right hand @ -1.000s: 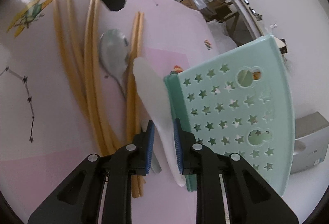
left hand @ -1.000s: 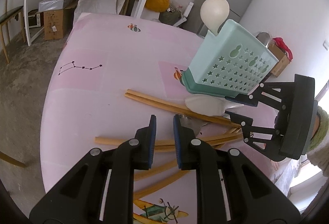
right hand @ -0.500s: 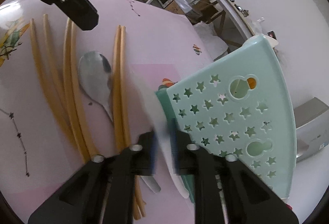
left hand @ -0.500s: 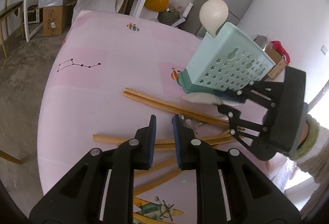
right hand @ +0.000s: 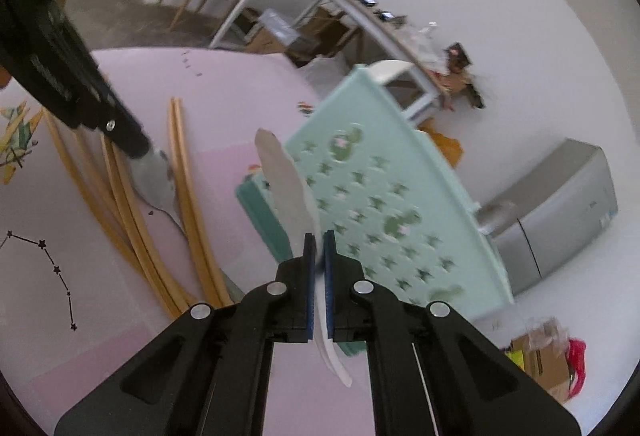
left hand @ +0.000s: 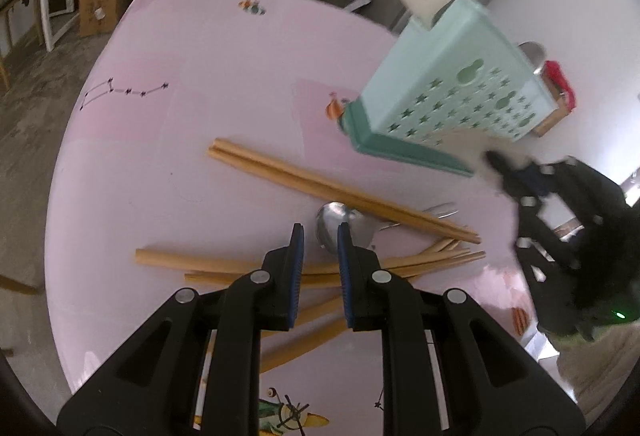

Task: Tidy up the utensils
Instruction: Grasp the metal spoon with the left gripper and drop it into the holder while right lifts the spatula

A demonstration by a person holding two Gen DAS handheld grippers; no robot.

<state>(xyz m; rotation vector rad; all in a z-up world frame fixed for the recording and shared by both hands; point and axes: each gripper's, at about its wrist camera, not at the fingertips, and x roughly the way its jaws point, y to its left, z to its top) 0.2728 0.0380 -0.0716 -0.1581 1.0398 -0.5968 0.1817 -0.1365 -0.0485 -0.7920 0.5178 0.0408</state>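
pink counter, chopsticks scattering; right claw just closing, now clamping white spoon, lifting it toward mint caddy; left claw hovering slightly apart, gripping nothing.

Pink table far half bare; chopsticks, metal spoon, mint basket crowd near side.

The left gripper and the right gripper are showing black plastic arms, silver round screws and blue pads. At the lower right of the left view, a green light is glowing.
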